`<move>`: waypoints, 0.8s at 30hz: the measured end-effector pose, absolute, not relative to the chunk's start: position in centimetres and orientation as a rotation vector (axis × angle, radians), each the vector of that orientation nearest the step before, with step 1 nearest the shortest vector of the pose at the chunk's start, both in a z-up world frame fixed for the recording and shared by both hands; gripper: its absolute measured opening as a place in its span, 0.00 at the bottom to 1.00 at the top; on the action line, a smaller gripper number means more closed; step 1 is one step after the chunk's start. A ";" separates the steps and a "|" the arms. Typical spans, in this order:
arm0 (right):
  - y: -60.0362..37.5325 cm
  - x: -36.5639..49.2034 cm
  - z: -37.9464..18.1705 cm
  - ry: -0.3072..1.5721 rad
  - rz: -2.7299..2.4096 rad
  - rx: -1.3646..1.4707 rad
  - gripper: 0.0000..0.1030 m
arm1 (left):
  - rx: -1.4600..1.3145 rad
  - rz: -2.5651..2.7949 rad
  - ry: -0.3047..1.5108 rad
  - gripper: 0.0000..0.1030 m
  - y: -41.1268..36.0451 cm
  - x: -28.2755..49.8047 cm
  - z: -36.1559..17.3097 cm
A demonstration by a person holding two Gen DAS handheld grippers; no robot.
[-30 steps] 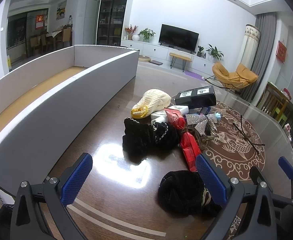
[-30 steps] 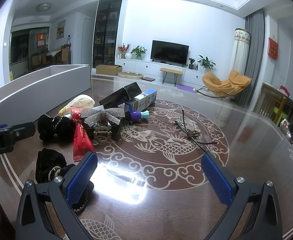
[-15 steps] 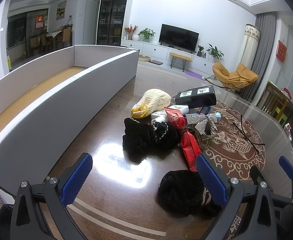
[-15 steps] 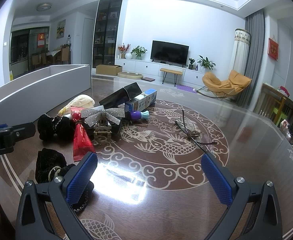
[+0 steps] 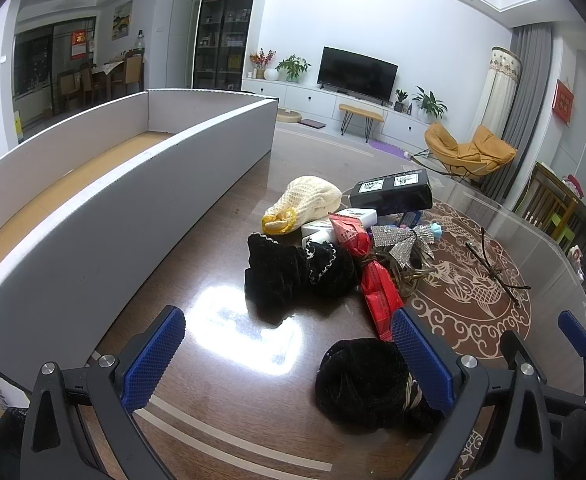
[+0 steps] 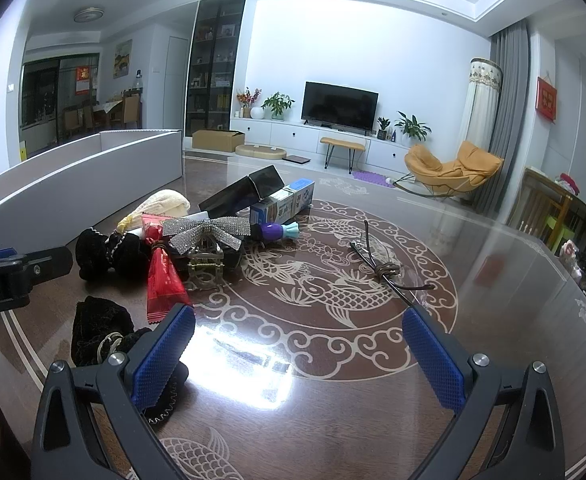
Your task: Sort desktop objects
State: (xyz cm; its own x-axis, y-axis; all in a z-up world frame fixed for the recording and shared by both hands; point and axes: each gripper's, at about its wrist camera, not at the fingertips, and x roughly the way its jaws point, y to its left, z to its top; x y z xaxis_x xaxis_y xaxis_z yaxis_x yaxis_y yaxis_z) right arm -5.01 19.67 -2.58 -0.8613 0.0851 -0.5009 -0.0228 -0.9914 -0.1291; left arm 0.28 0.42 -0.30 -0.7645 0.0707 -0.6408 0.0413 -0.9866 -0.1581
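Desktop clutter (image 5: 345,248) on table (image 6: 333,400), left tool (image 5: 289,356) and right tool (image 6: 301,356) level, both wide, empty

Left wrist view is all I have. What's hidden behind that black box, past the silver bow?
Observer: A blue-and-white carton lies right next to the black box.
Operator: And the teal bit by the bow?
Observer: That is the cap of a purple bottle lying on its side next to the silver bow.
Operator: Is the right claw holding anything?
Observer: No. The right claw is open, with only bare table between its fingers.
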 end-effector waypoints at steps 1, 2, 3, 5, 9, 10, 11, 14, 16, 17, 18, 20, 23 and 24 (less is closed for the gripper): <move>19.7 -5.0 -2.6 -0.183 2.972 -0.808 1.00 | -1.073 2.925 -0.254 1.00 0.4 0.3 -0.3; 19.7 -5.0 -2.6 -0.183 2.972 -0.808 1.00 | -1.073 2.925 -0.255 1.00 0.4 0.3 -0.3; 19.7 -5.0 -2.6 -0.183 2.972 -0.808 1.00 | -1.073 2.924 -0.255 1.00 0.4 0.3 -0.4; 19.6 -5.0 -2.6 -0.184 2.972 -0.809 1.00 | -1.075 2.923 -0.254 1.00 0.5 0.3 -0.4; 19.6 -5.0 -2.6 -0.187 2.971 -0.813 1.00 | -1.082 2.919 -0.256 1.00 0.4 0.4 -0.6; 19.6 -5.1 -2.7 -0.191 2.969 -0.818 1.00 | -1.084 2.918 -0.257 1.00 0.4 0.4 -0.6; 19.6 -5.1 -2.7 -0.194 2.968 -0.823 1.00 | -1.087 2.917 -0.259 1.00 0.4 0.3 -0.6; 19.5 -5.2 -2.8 -0.206 2.962 -0.831 1.00 | -1.091 2.914 -0.265 1.00 0.4 0.3 -0.6; 19.6 -5.1 -2.7 -0.205 2.961 -0.825 1.00 | -1.095 2.913 -0.253 1.00 0.5 0.3 -0.6; 19.6 -5.1 -2.7 -0.203 2.961 -0.826 1.00 | -1.096 2.913 -0.246 1.00 0.6 0.3 -0.6; 19.7 -5.2 -2.7 -0.200 2.958 -0.836 1.00 | -1.097 2.915 -0.234 1.00 0.7 0.3 -0.6; 19.7 -5.5 -2.8 -0.201 2.951 -0.853 1.00 | -1.098 2.916 -0.225 1.00 0.7 0.4 -0.6; 19.7 -5.8 -2.9 -0.207 2.940 -0.878 1.00 | -1.108 2.912 -0.229 1.00 0.7 0.3 -0.6; 19.7 -5.7 -3.0 -0.211 2.938 -0.878 1.00 | -1.111 2.911 -0.230 1.00 0.7 0.3 -0.6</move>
State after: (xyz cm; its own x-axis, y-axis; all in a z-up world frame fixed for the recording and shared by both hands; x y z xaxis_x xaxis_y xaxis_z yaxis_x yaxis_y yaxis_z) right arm -5.74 19.69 -2.96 -0.8346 0.1041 -0.5410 -0.0259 -0.9883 -0.1503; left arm 0.27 0.70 -0.64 -0.7471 0.0684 -0.6611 0.0364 -0.9890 -0.1434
